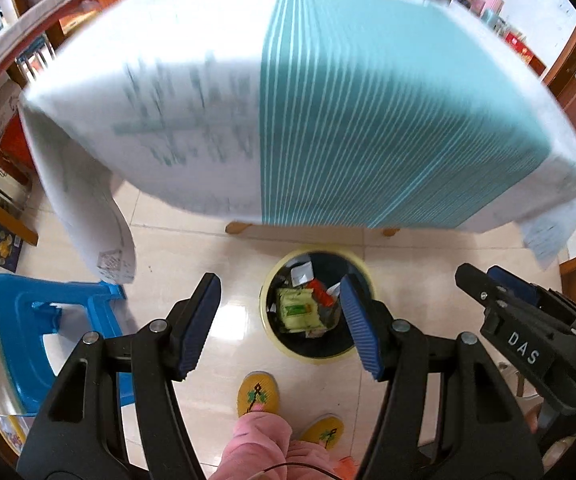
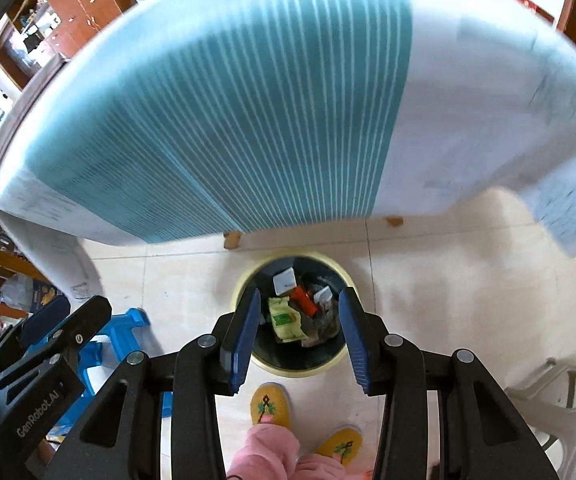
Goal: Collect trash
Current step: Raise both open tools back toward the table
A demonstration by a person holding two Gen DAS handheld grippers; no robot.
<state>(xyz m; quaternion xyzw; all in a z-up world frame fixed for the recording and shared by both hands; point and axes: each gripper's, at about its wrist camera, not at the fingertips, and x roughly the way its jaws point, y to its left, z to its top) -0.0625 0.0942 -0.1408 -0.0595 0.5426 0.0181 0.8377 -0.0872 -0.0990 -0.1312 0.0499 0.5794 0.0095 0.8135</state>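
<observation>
A round yellow-rimmed trash bin (image 1: pixel 271 334) with a black liner stands on the tiled floor in front of the table; it also shows in the right wrist view (image 2: pixel 244 276). Inside lie a yellow-green wrapper (image 1: pixel 298 310) (image 2: pixel 285 317), a red packet (image 1: pixel 322 292) (image 2: pixel 303 300) and white scraps. My left gripper (image 1: pixel 282 322) is open and empty, held above the floor just left of the bin. My right gripper (image 2: pixel 298 334) is open and empty, directly above the bin. The right gripper shows at the right of the left wrist view (image 1: pixel 524 312).
A table under a white and teal striped cloth (image 1: pixel 368 120) (image 2: pixel 248 120) fills the upper half. A blue plastic stool (image 1: pixel 48 328) (image 2: pixel 128 324) stands at the left, a grey chair (image 2: pixel 560 396) at the right. The person's yellow slippers (image 1: pixel 258 394) (image 2: pixel 270 402) stand below the bin.
</observation>
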